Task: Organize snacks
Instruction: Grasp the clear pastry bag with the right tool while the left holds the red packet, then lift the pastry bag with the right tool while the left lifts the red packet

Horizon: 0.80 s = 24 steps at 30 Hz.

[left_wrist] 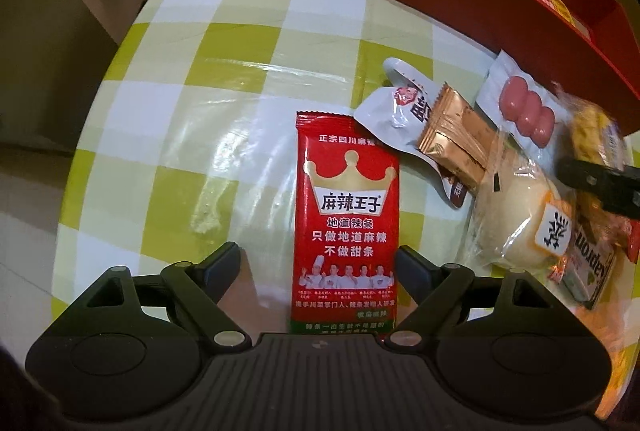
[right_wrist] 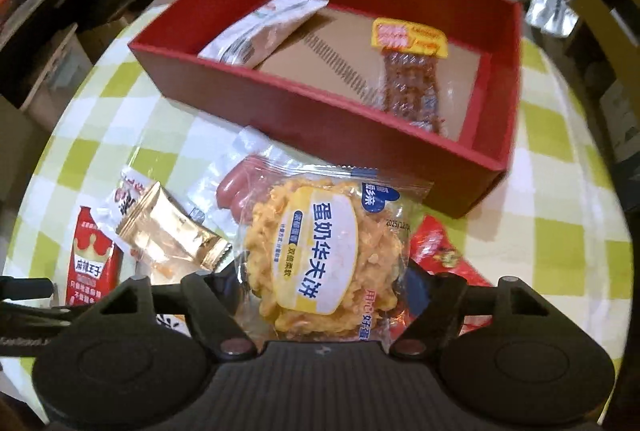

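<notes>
Right hand-held gripper (right_wrist: 322,271) clamping egg waffle packet (right_wrist: 316,255), left hand-held gripper (left_wrist: 318,263) spread wide astride red spicy-strip packet (left_wrist: 346,215) on desk (left_wrist: 224,71)

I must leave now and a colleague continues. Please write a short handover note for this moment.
Left hand-held gripper: open, fingers either side of the red spicy-strip packet, which lies on the table.
Right hand-held gripper: the waffle biscuit bag sits between its fingers; grip not certain.
Done: white packet and yellow-topped packet are in the red box.
Left: gold packet, sausages, bun and others beside the box.
</notes>
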Available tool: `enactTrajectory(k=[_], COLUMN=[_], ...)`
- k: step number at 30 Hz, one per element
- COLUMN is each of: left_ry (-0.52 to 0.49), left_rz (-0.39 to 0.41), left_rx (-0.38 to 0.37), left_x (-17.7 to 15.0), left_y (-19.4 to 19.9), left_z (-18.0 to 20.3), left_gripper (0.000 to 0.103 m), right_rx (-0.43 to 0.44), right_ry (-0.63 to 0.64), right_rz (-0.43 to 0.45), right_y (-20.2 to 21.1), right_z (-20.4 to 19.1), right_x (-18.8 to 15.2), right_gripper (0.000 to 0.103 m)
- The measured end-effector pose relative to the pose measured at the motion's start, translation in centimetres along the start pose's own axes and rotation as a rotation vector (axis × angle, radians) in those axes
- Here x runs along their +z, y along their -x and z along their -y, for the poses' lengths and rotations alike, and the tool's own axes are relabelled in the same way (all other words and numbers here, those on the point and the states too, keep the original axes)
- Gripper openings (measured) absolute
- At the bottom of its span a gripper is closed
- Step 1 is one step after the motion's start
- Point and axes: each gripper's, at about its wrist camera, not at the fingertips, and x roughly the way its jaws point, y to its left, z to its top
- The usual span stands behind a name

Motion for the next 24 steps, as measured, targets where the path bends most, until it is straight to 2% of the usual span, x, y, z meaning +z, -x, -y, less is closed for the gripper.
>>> enactTrajectory(k=[4,6,7,11,13,19,24], left_ry=[0.002,-0.032,-0.039,-0.028,-0.029,-0.018,0.010], left_rz=[0.006,0.024,0.038,0.047,0.048,0.026,0.070], left_rx=[0.034,0.067,0.076,0.052,0.043,0.069,0.033], left_x=[0.3,0.3,0.3,0.0,-0.2,-1.1,-1.6], left_y=[-0.8,-1.0,-0.9,-0.3,-0.1,0.6,3.3], left_z=[0.5,1.8,2.3,3.0,3.1,3.0,2.1], left_gripper=[0.094,0.093,0.091,0.068,0.063,0.058,0.058], right_rx=[0.014,0.025,0.033,0.057,0.065,0.075,0.077], right_ry=[-0.022,-0.026,-0.028,-0.025,-0.023,-0.021,-0.018], right_rz=[0.037,0.055,0.062,0.088,0.101,0.131,0.145], right_y=[1.6,2.4,2.7,3.9,4.5,5.9,6.9], right_z=[0.6,0.8,0.8,1.0,1.1,1.4,1.7], right_x=[-0.2,-0.4,-0.4,-0.6,-0.7,-1.4,-2.1], right_gripper=[0.082,0.082,0.082,0.082,0.082,0.082,0.082])
